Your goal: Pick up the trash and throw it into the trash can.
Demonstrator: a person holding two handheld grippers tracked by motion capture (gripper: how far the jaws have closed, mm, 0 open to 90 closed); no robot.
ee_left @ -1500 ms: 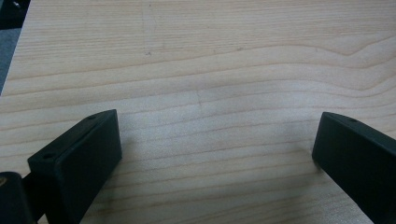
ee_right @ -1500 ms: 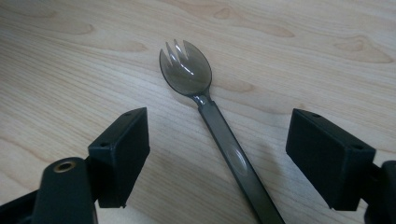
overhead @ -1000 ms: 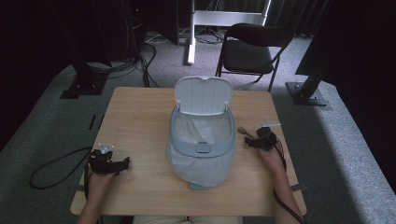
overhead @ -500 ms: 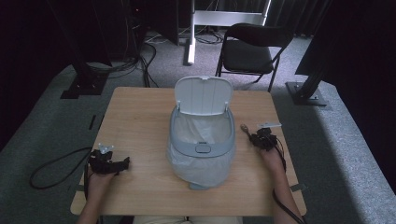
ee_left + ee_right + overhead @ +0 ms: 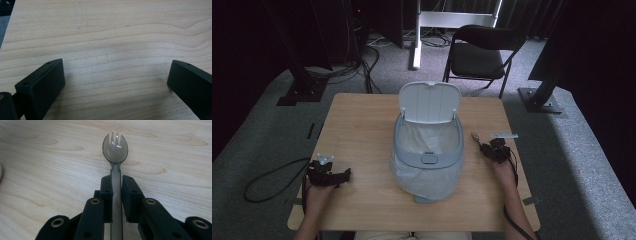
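Observation:
A translucent grey spork lies on the wooden table to the right of a light blue lidded bin; it also shows as a small pale sliver in the high view. My right gripper is shut on the spork's handle, the tined bowl pointing away from me. That gripper sits at the table's right side, close beside the bin. My left gripper rests near the front left of the table, and its jaws stand wide open over bare wood.
The bin's lid stands open, and a white liner bag hangs down over its front. Beyond the table's far edge is a black folding chair. Cables trail on the floor at the left.
The right gripper's jaws have drawn together around the spork handle. Both hands have stayed almost where they were, and the bin has not moved.

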